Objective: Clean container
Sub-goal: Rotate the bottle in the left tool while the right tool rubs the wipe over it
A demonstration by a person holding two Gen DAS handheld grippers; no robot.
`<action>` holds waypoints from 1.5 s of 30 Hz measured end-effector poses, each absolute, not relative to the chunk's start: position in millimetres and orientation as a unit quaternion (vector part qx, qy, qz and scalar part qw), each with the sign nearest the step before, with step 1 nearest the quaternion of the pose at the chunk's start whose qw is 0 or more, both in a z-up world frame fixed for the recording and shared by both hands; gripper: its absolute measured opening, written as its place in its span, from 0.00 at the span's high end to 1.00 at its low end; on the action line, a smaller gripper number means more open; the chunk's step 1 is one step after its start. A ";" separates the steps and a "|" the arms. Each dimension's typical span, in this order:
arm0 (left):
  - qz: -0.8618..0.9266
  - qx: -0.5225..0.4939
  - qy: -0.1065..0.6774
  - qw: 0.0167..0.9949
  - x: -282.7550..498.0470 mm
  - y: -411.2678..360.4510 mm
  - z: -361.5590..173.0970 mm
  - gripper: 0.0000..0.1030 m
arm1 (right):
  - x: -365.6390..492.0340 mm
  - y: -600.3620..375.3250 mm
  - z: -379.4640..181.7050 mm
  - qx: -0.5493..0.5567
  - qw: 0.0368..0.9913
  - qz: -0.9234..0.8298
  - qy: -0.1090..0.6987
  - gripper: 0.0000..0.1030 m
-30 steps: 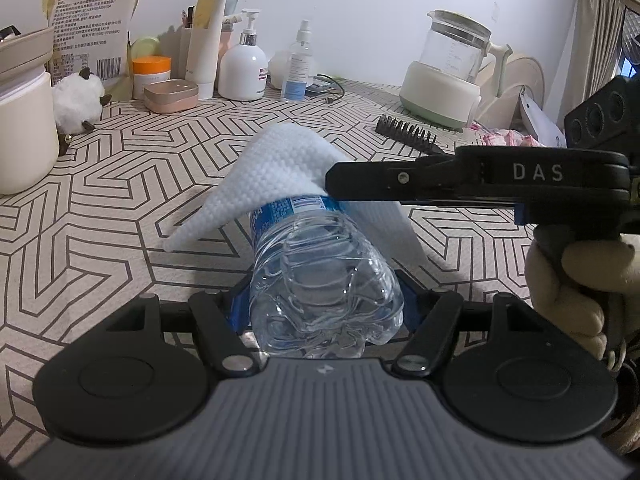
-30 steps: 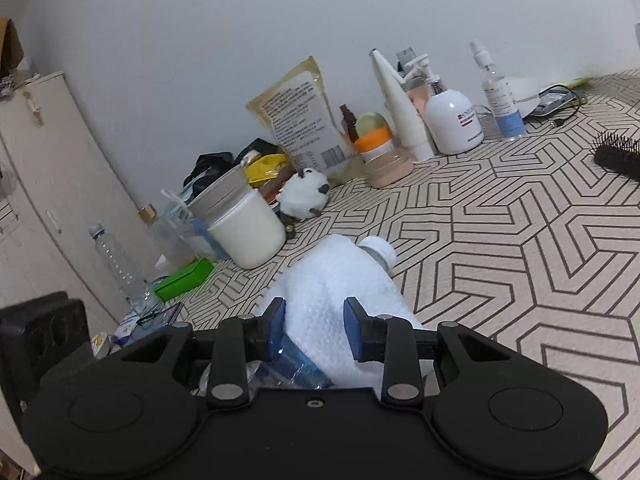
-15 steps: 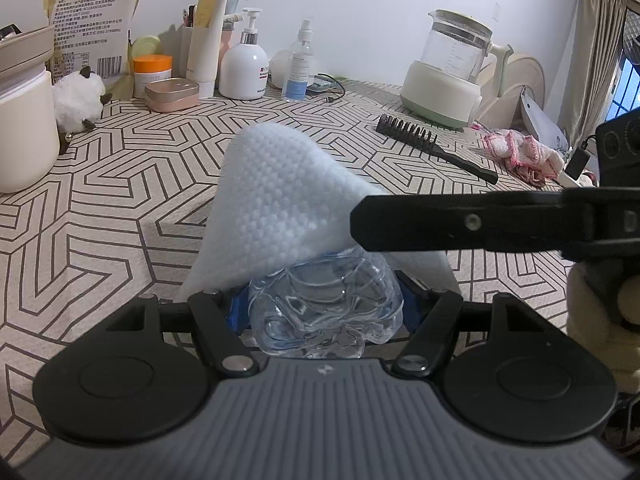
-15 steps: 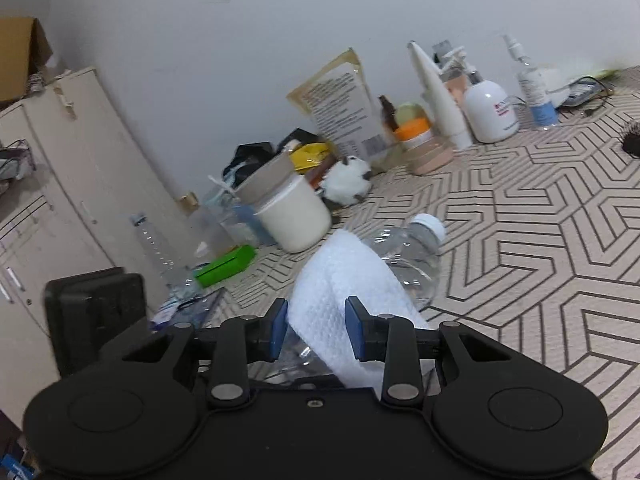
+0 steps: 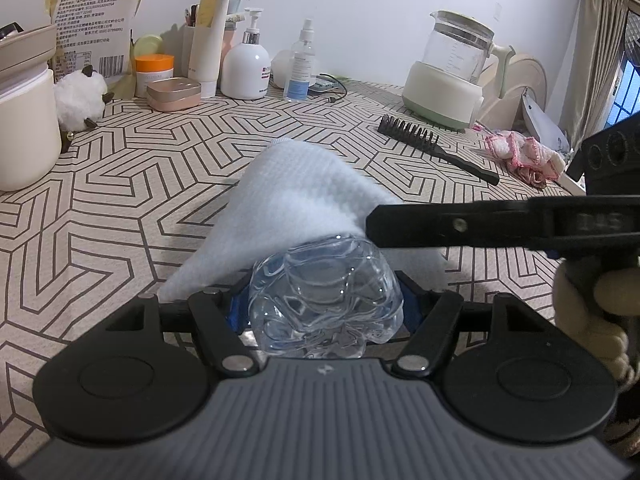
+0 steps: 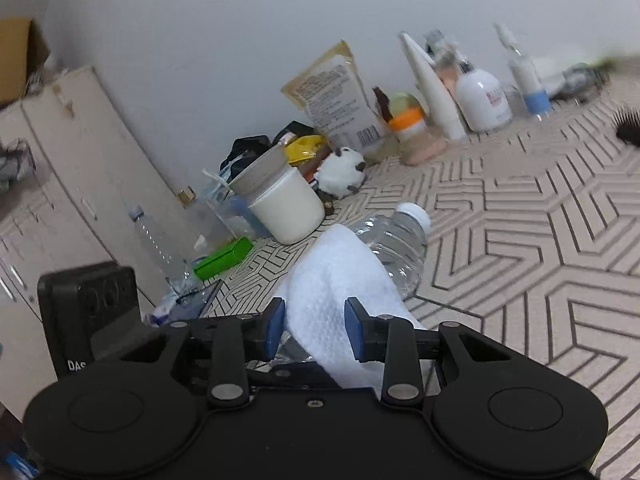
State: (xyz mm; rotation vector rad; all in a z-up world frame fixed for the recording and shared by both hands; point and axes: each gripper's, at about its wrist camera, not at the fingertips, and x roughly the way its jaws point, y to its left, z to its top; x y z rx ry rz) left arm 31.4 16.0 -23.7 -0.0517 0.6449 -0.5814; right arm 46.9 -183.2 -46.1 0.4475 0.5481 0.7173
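Observation:
A clear plastic water bottle [image 5: 326, 294] lies on its side over the patterned table, base toward the left wrist camera. My left gripper [image 5: 324, 308] is shut on the bottle's lower body. A white textured cloth [image 5: 296, 208] is draped over the bottle. My right gripper [image 6: 314, 326] is shut on this cloth [image 6: 340, 280] and presses it on the bottle [image 6: 400, 244], whose white cap [image 6: 412, 214] points away. The right gripper's finger [image 5: 460, 226] crosses the left wrist view from the right.
A white lidded canister [image 6: 286, 208], toy sheep [image 5: 80, 98], food bag [image 5: 98, 20], lotion bottles [image 5: 245, 70], spray bottle [image 5: 300, 68], glass kettle [image 5: 448, 72], black comb [image 5: 436, 152] and pink cloth [image 5: 524, 154] stand around the table [image 5: 120, 200]. A green box [image 6: 224, 258] lies at the edge.
My right gripper has slid the cloth along the bottle toward its base, uncovering the neck and cap. The left gripper has kept the bottle still.

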 end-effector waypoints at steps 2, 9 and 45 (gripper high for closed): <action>-0.281 -0.024 0.312 0.907 31.2 15.6 -23.6 0.33 | 49.9 -186.4 -47.5 0.206 0.885 0.322 0.266 0.64; -0.282 -0.022 0.313 0.907 33.0 15.0 -24.0 0.33 | 61.2 -201.2 -57.8 0.314 0.823 0.376 0.287 0.42; -0.278 -0.005 0.303 0.911 32.9 14.5 -25.5 0.33 | 40.8 -165.7 -10.9 0.180 0.904 0.269 0.279 0.33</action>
